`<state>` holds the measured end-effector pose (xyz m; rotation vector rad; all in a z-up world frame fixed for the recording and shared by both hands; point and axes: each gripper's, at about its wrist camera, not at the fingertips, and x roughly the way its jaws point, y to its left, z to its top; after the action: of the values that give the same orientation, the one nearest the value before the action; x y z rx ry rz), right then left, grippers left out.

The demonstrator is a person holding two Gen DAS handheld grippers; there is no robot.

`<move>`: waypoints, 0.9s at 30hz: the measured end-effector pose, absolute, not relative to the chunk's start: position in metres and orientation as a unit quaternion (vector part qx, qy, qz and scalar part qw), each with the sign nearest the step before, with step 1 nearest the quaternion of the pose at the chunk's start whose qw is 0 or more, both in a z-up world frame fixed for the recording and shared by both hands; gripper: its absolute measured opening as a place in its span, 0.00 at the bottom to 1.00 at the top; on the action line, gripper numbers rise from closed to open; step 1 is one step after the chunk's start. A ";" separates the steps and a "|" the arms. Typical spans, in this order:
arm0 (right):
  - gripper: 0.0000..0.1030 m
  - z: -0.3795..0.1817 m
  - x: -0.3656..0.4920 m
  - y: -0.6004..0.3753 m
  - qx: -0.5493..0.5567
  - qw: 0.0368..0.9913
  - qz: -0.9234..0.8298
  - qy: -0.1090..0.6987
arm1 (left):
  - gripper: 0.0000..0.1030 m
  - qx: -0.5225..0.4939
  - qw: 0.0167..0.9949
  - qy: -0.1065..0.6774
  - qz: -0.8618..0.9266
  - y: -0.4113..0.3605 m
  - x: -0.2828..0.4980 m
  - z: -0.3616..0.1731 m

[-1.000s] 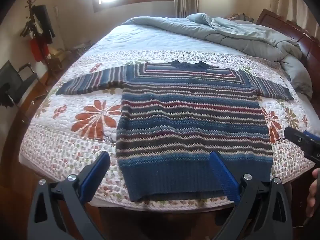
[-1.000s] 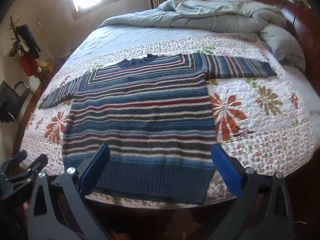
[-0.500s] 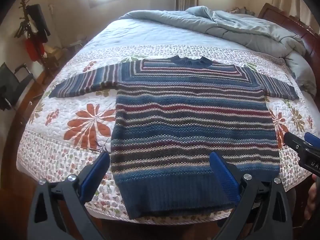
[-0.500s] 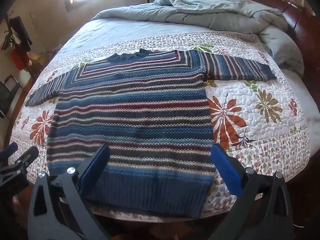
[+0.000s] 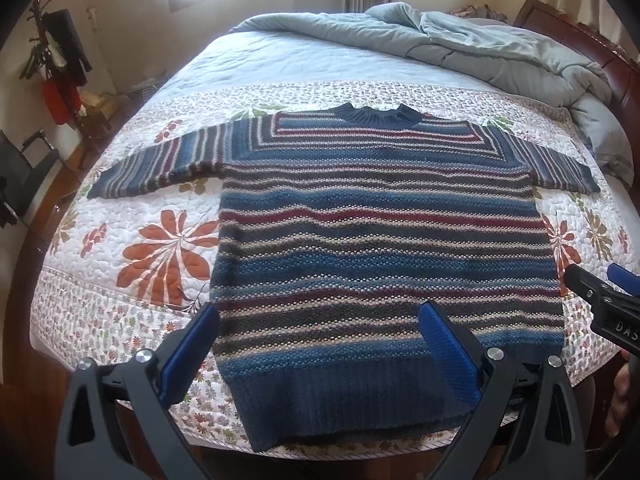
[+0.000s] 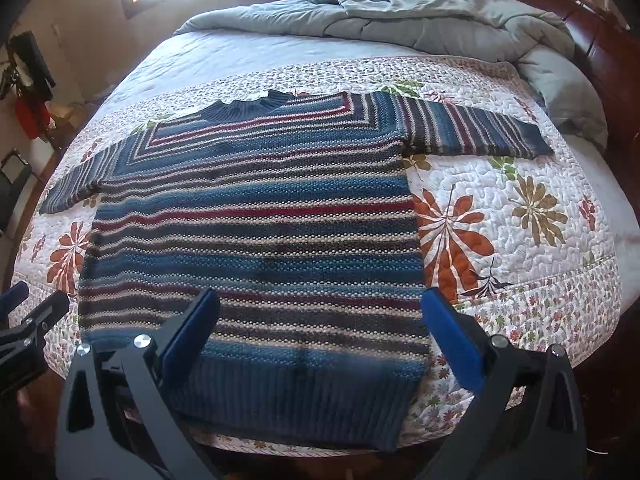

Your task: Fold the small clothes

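A striped knit sweater (image 5: 380,240) in blue, red and cream lies flat on the floral quilt (image 5: 160,256), sleeves spread out, collar at the far side, dark hem at the near bed edge. It also shows in the right wrist view (image 6: 256,240). My left gripper (image 5: 318,344) is open and empty, hovering above the hem's left half. My right gripper (image 6: 320,332) is open and empty, above the hem's right half. The right gripper also shows at the right edge of the left wrist view (image 5: 600,300); the left gripper shows at the left edge of the right wrist view (image 6: 28,320).
A rumpled grey duvet (image 5: 480,40) is piled at the far side of the bed. A dark wooden headboard (image 6: 600,32) runs along the right. A coat stand with clothes (image 5: 56,60) and a dark chair (image 5: 20,168) stand on the left.
Both grippers have moved forward and closer to the bed; the sweater fills more of each view. The jaws stay open.
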<state>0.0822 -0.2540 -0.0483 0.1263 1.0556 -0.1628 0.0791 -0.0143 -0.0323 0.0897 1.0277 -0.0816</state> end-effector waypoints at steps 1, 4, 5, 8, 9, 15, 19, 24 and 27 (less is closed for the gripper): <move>0.98 -0.047 0.082 -0.255 0.059 0.859 -0.079 0.502 | 0.97 0.043 0.869 0.491 -0.038 -0.014 0.079 -0.032; 0.98 -0.045 0.080 -0.257 0.058 0.861 -0.081 0.499 | 0.96 0.045 0.870 0.489 -0.037 -0.013 0.079 -0.031; 0.98 -0.044 0.079 -0.258 0.058 0.861 -0.082 0.498 | 0.97 0.046 0.871 0.488 -0.036 -0.013 0.079 -0.031; 0.98 -0.042 0.078 -0.259 0.058 0.862 -0.083 0.496 | 0.97 0.048 0.872 0.486 -0.034 -0.018 0.075 -0.028; 0.98 -0.041 0.077 -0.259 0.058 0.863 -0.082 0.496 | 0.97 0.048 0.872 0.486 -0.033 -0.017 0.075 -0.028; 0.98 -0.038 0.076 -0.258 0.055 0.864 -0.080 0.493 | 0.97 0.045 0.873 0.484 -0.028 -0.012 0.076 -0.026; 0.98 -0.039 0.075 -0.259 0.055 0.864 -0.081 0.495 | 0.97 0.044 0.874 0.483 -0.023 -0.011 0.075 -0.025; 0.98 -0.040 0.075 -0.257 0.052 0.863 -0.078 0.496 | 0.97 0.044 0.875 0.481 -0.025 -0.011 0.076 -0.024; 0.98 -0.042 0.076 -0.256 0.051 0.862 -0.077 0.498 | 0.97 0.046 0.876 0.480 -0.024 -0.012 0.076 -0.023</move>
<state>0.0755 -0.2564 -0.0417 0.1068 1.0446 -0.1625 0.0763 -0.0116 -0.0234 0.0957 1.0019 -0.0506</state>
